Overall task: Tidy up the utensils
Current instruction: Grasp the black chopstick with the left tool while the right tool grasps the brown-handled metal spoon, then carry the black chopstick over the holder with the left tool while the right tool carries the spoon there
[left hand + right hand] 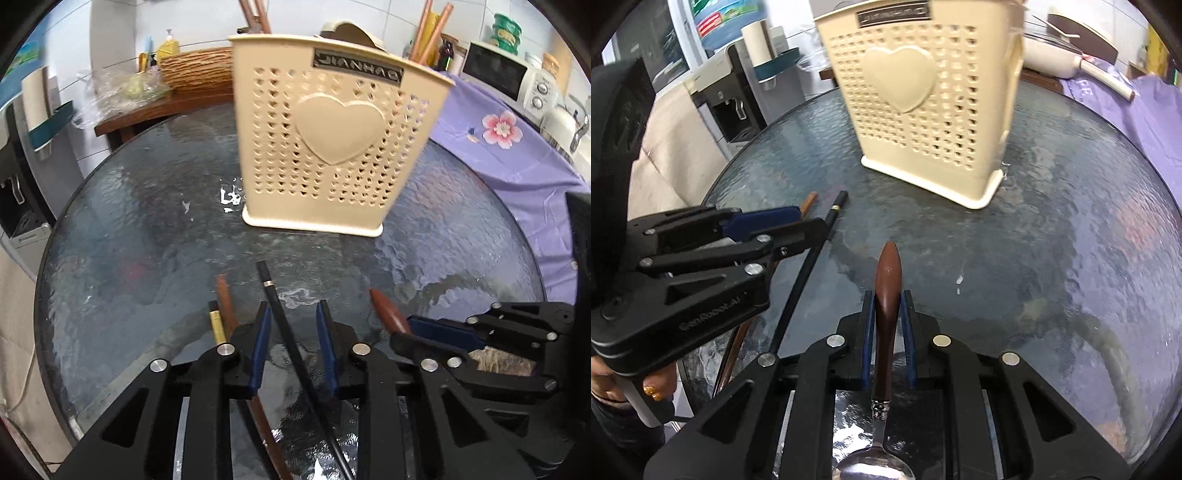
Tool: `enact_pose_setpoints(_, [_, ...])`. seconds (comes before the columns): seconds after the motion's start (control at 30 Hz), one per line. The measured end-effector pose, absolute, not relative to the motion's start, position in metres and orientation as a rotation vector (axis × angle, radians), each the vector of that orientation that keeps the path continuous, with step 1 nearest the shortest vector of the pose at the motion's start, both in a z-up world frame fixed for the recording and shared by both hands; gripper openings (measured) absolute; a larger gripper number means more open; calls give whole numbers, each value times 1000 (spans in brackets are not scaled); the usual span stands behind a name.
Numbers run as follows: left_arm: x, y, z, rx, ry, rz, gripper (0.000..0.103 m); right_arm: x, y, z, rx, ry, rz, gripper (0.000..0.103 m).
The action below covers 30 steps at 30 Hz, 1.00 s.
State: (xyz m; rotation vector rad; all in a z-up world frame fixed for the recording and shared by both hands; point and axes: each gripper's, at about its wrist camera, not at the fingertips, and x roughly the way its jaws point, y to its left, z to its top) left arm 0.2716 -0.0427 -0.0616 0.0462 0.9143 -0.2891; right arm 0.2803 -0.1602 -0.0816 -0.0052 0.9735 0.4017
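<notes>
We hold nothing stowed yet. Right gripper (888, 343): jaws pinching the brown-handled steel spoon (886, 295) at the desk's near edge. Left gripper (293, 343): jaws spread around the black chopstick (280, 314); brown and gold-tipped sticks beside. Cream perforated plastic holder (332, 147) stands mid-desk, its interior hidden.

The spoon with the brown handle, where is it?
The brown-handled metal spoon lies between the right gripper's blue fingers, handle pointing toward the cream heart-patterned utensil holder.
</notes>
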Motion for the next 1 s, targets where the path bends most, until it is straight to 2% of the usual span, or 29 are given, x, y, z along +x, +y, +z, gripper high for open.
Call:
enact_pose_setpoints(0.37, [279, -51, -75, 81, 960, -251, 23, 274, -165, -73, 14, 946, 384, 15])
enact_pose_setpoints(0.57, [280, -53, -78, 95, 955, -240, 17, 273, -168, -73, 21, 942, 385, 15])
enact_pose_setpoints(0.67, [282, -54, -78, 102, 948, -229, 9, 272, -167, -71, 21, 940, 381, 15])
enact_pose_setpoints(1.0, [289, -52, -76, 28, 941, -247, 7, 269, -172, -65, 42, 922, 376, 15])
